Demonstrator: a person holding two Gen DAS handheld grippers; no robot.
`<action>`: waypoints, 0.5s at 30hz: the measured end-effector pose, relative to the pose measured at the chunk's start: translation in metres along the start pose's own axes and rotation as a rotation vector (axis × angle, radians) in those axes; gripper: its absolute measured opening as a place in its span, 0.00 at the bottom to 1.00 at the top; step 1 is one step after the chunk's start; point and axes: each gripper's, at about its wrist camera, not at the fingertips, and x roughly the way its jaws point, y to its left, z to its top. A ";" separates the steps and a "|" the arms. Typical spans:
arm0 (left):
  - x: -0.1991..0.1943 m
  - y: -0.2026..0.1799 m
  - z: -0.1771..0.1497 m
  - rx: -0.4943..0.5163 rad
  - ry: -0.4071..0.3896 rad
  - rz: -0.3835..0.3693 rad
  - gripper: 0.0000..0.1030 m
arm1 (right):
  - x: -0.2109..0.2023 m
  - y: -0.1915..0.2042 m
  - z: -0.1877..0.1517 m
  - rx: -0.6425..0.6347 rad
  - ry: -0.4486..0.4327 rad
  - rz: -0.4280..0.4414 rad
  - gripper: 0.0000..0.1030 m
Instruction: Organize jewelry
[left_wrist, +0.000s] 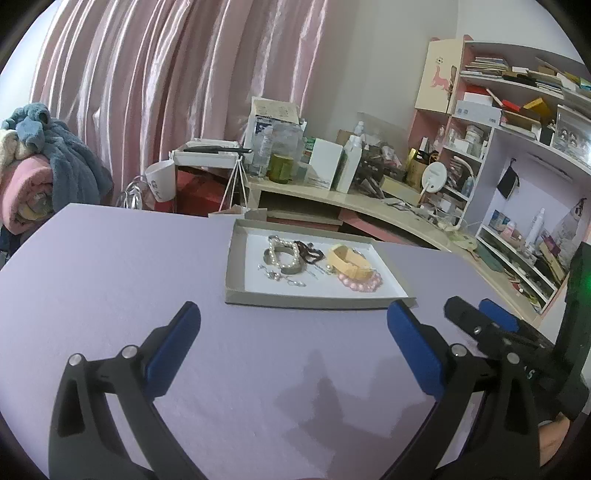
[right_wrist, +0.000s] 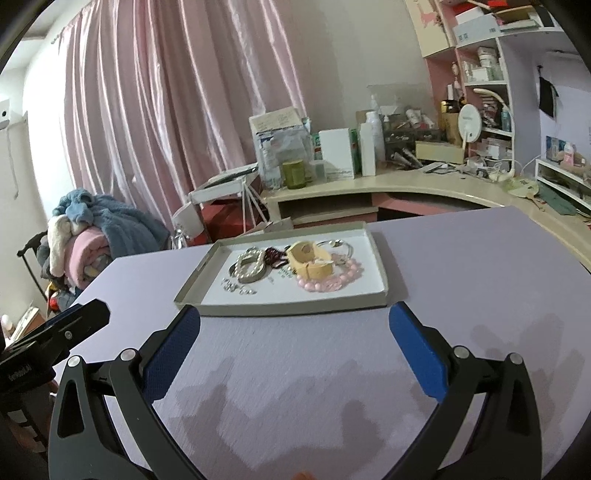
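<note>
A shallow grey tray (left_wrist: 236, 266) with a white floor sits on the lilac table (left_wrist: 110, 266). It holds a pearl bracelet (left_wrist: 282, 254), a silver bangle (left_wrist: 291, 269), a dark beaded piece (left_wrist: 308, 253), a cream cuff (left_wrist: 347, 262), a pink bead bracelet (left_wrist: 360, 282) and small silver earrings (left_wrist: 280, 277). My left gripper (left_wrist: 293, 321) is open and empty, just in front of the tray. My right gripper (right_wrist: 293, 321) is open and empty, before the tray (right_wrist: 207, 266). The pearl bracelet (right_wrist: 251, 267), the cream cuff (right_wrist: 310, 262) and the pink bead bracelet (right_wrist: 332, 280) show there too.
The right gripper shows at the right edge of the left wrist view (left_wrist: 491, 325); the left one shows at the left of the right wrist view (right_wrist: 55, 332). A cluttered desk (left_wrist: 369, 199), shelves (left_wrist: 517, 110), pink curtains (left_wrist: 166, 92) and a blanket pile (left_wrist: 40, 166) stand behind the table.
</note>
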 end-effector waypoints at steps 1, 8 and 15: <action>0.000 0.000 0.001 0.002 -0.002 0.002 0.98 | 0.000 -0.001 0.000 0.005 -0.003 -0.004 0.99; 0.012 -0.001 -0.003 0.015 0.025 -0.012 0.98 | 0.007 -0.007 -0.006 0.038 0.015 0.006 0.99; 0.016 -0.004 -0.004 0.027 0.037 -0.023 0.98 | 0.007 -0.005 -0.008 0.038 0.018 0.015 0.99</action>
